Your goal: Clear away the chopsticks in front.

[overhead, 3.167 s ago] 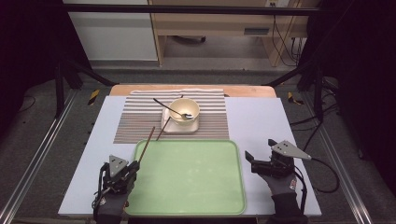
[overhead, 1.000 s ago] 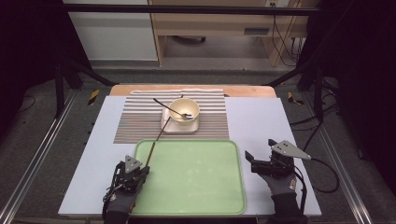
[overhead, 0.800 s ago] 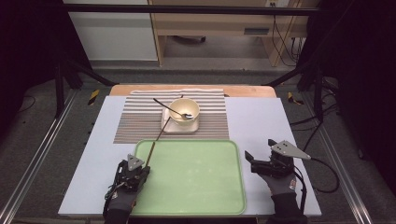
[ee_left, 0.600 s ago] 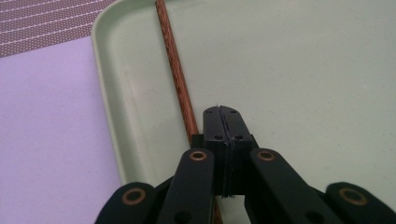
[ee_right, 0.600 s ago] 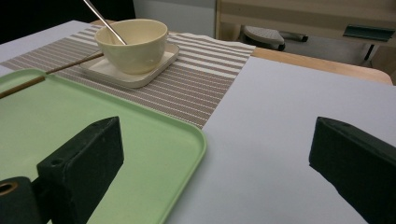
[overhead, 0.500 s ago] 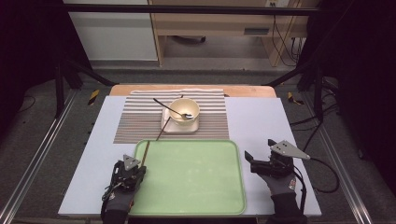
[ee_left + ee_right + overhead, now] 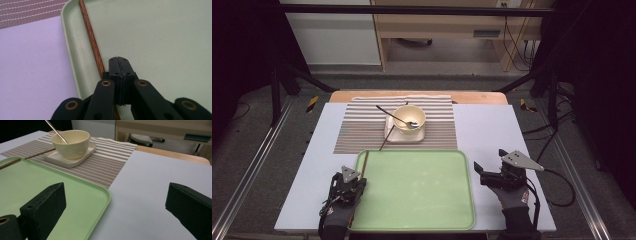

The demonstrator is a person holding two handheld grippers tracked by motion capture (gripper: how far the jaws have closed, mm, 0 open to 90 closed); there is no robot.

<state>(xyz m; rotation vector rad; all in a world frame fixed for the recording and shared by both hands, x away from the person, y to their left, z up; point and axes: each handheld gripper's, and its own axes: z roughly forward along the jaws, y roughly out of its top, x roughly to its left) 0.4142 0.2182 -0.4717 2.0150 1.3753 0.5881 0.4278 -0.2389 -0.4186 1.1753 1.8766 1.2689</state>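
Note:
A brown chopstick (image 7: 363,165) (image 7: 90,37) lies along the inner left edge of the pale green tray (image 7: 422,185) (image 7: 162,37). My left gripper (image 7: 360,183) (image 7: 121,60) is low over that edge, its jaws pressed together. The chopstick runs under its left jaw, beside the seam and not in it. My right gripper (image 7: 486,175) (image 7: 115,195) sits over the table just right of the tray, open with nothing between its jaws. A second chopstick (image 7: 385,140) (image 7: 40,153) leans on the saucer (image 7: 404,135). The saucer carries a cream bowl (image 7: 409,117) (image 7: 72,142) with a spoon (image 7: 392,114) in it.
Behind the tray, a striped placemat (image 7: 362,130) lies under the saucer. The white tabletop (image 7: 492,130) extends to both sides of the mat and the tray. A wooden strip (image 7: 472,96) edges the far side.
Since the earliest frame my left gripper has moved right from the table onto the tray's left edge. The chopstick that pointed out over the mat now lies in the tray. The right gripper has stayed still.

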